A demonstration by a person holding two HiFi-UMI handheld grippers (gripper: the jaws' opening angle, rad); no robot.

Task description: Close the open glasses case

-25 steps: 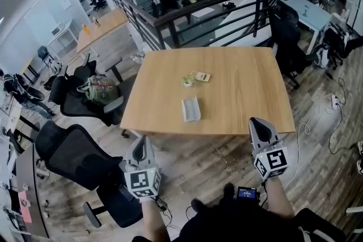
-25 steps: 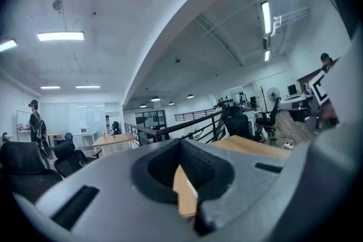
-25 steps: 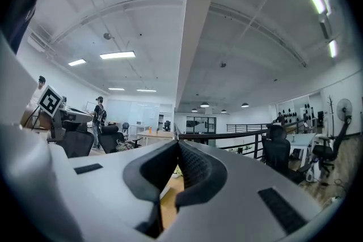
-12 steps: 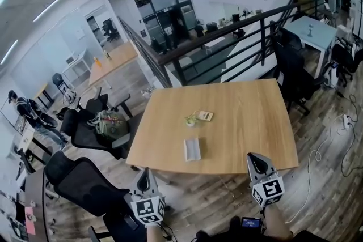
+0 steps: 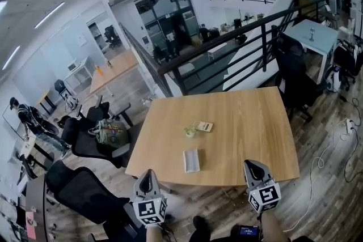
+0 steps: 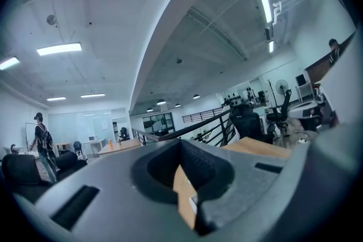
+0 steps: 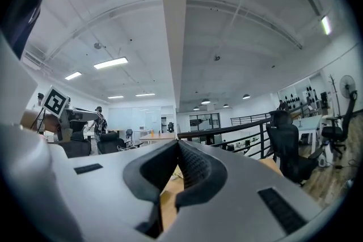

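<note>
From the head view I have the wooden table [image 5: 249, 122] in the middle of the frame, and the glasses case [image 5: 191, 160] lying on it, a small grey oblong low on the tabletop, close to the near edge and left of the table's middle. At this size I cannot tell how its lid stands. Higher up the tabletop, well apart from the case, sit a small green thing [image 5: 189, 132] and a pale flat box [image 5: 204, 126] just beside each other.

Both tools are at the bottom of the frame, well short of the case and touching nothing. The left gripper [image 5: 148, 174] is at lower left, its tip at the table's near left corner in the picture. The right gripper [image 5: 250, 165] is at lower right, its tip overlapping the near edge. The case lies between them, higher in the frame.

In the left gripper view the two jaws meet at their tips, clenched on nothing, with only a strip of tabletop showing through the hollow behind them. The right gripper view shows the same: jaws pressed together, empty, pointing level across the room.

To the left of the table are black office chairs [image 5: 85, 192], one carrying a bag [image 5: 110, 133]. A person [image 5: 25, 116] is at the far left edge, and a dark railing [image 5: 227, 45] runs behind the table
</note>
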